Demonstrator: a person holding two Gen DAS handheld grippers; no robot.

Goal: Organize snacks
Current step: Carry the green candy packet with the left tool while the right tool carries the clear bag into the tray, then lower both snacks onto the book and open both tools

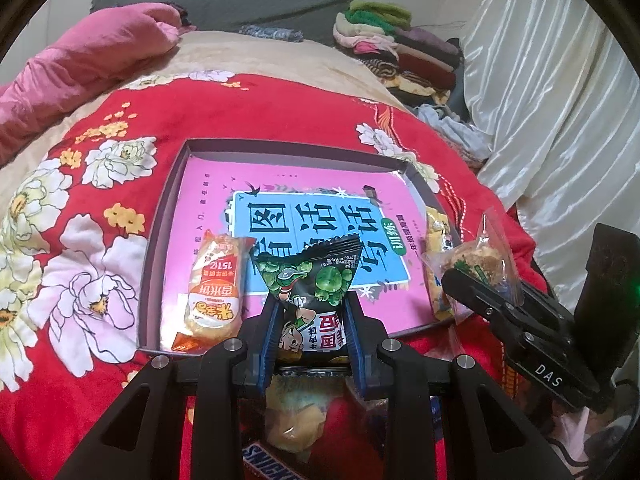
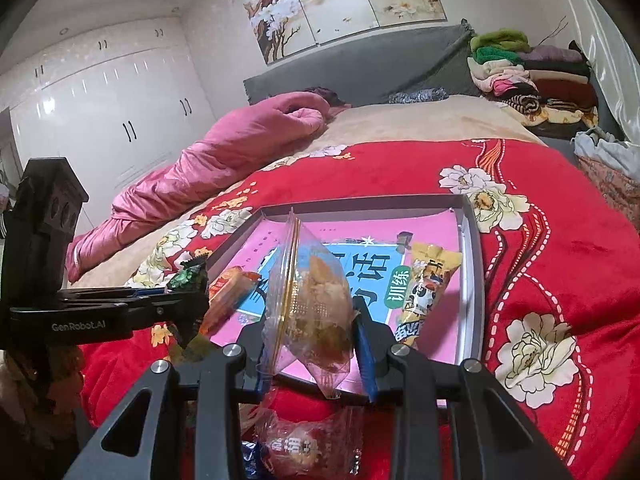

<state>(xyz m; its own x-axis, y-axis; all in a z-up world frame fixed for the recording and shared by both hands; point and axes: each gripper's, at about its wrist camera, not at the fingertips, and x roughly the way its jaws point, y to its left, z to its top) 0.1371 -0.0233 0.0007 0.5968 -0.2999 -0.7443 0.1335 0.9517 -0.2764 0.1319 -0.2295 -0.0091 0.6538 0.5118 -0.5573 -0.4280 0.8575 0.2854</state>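
My left gripper (image 1: pixel 312 320) is shut on a green pea snack packet (image 1: pixel 310 280) and holds it above the near edge of the shallow box (image 1: pixel 280 148), which has a pink book in its bottom. My right gripper (image 2: pixel 312 328) is shut on a clear-wrapped pastry (image 2: pixel 316 300), also over the box's near edge (image 2: pixel 474 280). In the box lie an orange rice cracker pack (image 1: pixel 214 292) at the near left and a yellow snack pack (image 2: pixel 428 284) at the right. The right gripper shows in the left wrist view (image 1: pixel 486 288), the left one in the right wrist view (image 2: pixel 188 292).
The box rests on a red flowered blanket (image 1: pixel 260 108) on a bed. More snacks lie below the grippers: a Snickers bar (image 1: pixel 272 460) and a wrapped pastry (image 2: pixel 308 448). A pink quilt (image 2: pixel 200 168) lies far left and folded clothes (image 2: pixel 532 76) far right.
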